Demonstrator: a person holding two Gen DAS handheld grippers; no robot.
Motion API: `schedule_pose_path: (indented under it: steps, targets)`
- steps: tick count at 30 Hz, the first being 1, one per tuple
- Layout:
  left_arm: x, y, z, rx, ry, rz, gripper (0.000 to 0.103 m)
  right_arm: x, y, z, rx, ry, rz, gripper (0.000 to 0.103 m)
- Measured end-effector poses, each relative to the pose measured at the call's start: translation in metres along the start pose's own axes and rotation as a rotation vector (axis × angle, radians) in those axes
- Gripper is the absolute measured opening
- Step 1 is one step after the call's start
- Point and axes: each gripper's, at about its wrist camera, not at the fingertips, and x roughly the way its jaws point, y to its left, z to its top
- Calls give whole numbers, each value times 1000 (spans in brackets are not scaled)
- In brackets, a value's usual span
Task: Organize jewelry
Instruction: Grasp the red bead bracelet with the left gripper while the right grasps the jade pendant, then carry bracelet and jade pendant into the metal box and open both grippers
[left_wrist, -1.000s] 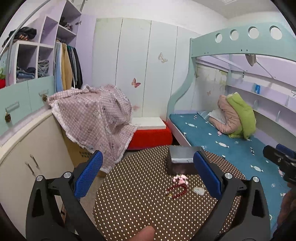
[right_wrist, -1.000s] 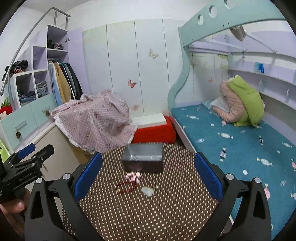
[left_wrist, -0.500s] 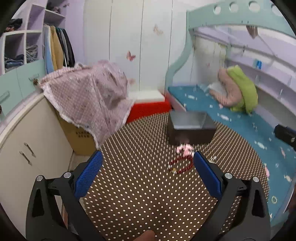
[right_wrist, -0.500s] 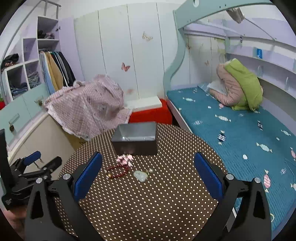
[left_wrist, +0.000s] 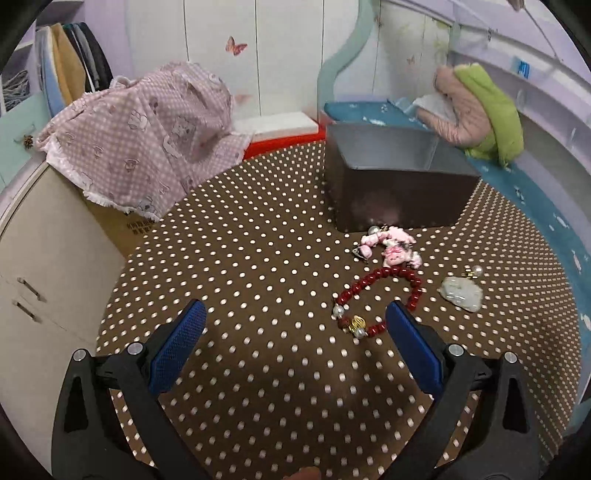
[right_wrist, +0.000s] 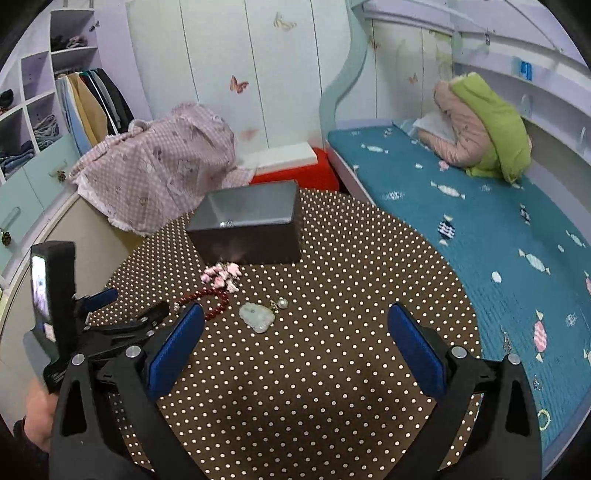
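Right now one dark box sits on the dotted table, with one red bead bracelet, one pink charm cluster and one pale jade pendant just before it. Both the left gripper and right gripper hover spread wide, holding nothing.

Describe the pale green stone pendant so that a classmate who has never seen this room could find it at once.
Start at the round dotted table and its dark open box. In front of the box lies a small scatter of jewelry. The pendant is the flat, milky green carved stone, right of the red bead bracelet and beside a pearl; nothing else there is green.
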Motion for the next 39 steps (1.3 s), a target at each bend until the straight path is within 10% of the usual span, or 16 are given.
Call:
schedule_pose_path:
  steps: [8,14,20,39]
  targets:
    - [36,-6,2,17,80,-33,71,25,-13,1,10,60,-7,96]
    - [32,-26,1,137,70,-118,10,47,-13,-2,-12,118,3,96]
    - [21,-17,-7,104,72,-226,7,76,4,-11,-88,191,52,94]
    - [-36,23,-13,18,-21,-214,7,108,48,-22,-339,202,86,28]
